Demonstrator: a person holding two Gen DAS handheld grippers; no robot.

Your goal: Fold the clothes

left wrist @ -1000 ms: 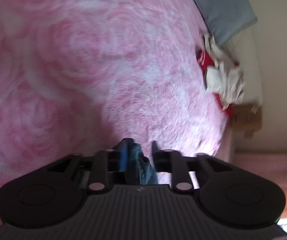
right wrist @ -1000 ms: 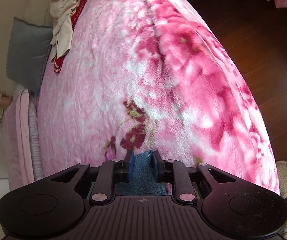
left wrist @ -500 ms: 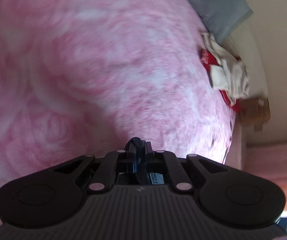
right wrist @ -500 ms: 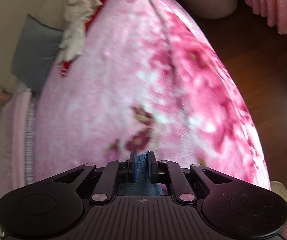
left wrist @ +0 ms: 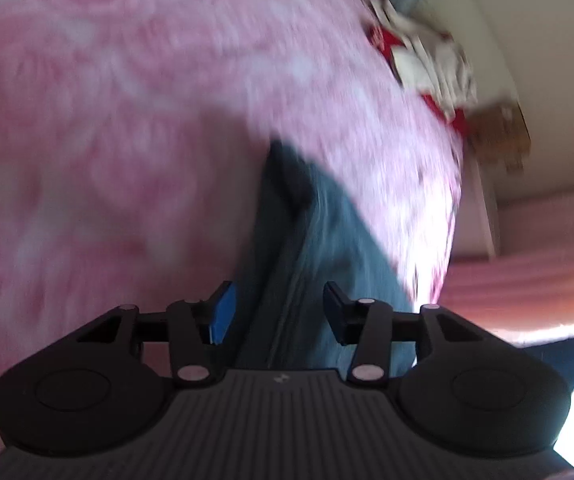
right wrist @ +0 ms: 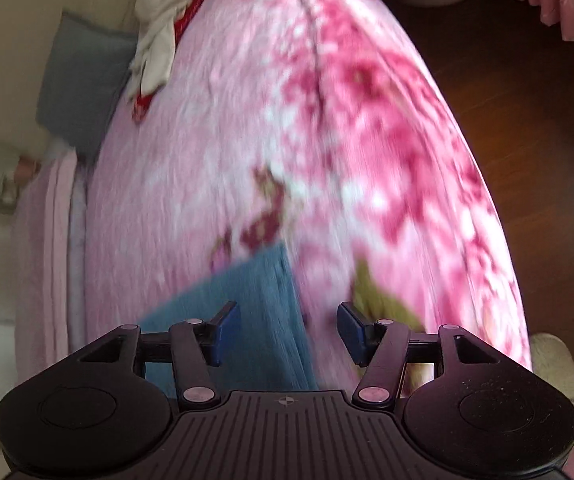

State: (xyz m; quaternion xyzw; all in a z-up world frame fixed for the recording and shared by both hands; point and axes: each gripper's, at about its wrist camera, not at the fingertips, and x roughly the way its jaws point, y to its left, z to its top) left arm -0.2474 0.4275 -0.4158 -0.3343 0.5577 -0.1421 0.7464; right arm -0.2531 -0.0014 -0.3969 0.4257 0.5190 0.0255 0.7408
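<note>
A blue denim garment (left wrist: 311, 240) lies on the pink flowered blanket (left wrist: 127, 120); in the left wrist view it runs from between the fingers out over the bed. My left gripper (left wrist: 275, 316) is open, its blue pads either side of the denim and apart from it. In the right wrist view a flat blue corner of the garment (right wrist: 247, 304) lies under my right gripper (right wrist: 289, 330), which is open, the cloth's right edge passing between the fingers. Both views are blurred.
A heap of white and red clothes (left wrist: 427, 60) (right wrist: 163, 28) lies at the far end of the bed beside a grey pillow (right wrist: 83, 84). A brown cardboard box (left wrist: 499, 136) stands beyond the bed. Dark wooden floor (right wrist: 527, 120) runs along the bed's right side.
Both grippers were shut on the denim half a second ago; now both are open and the garment lies released on the blanket, more of it showing.
</note>
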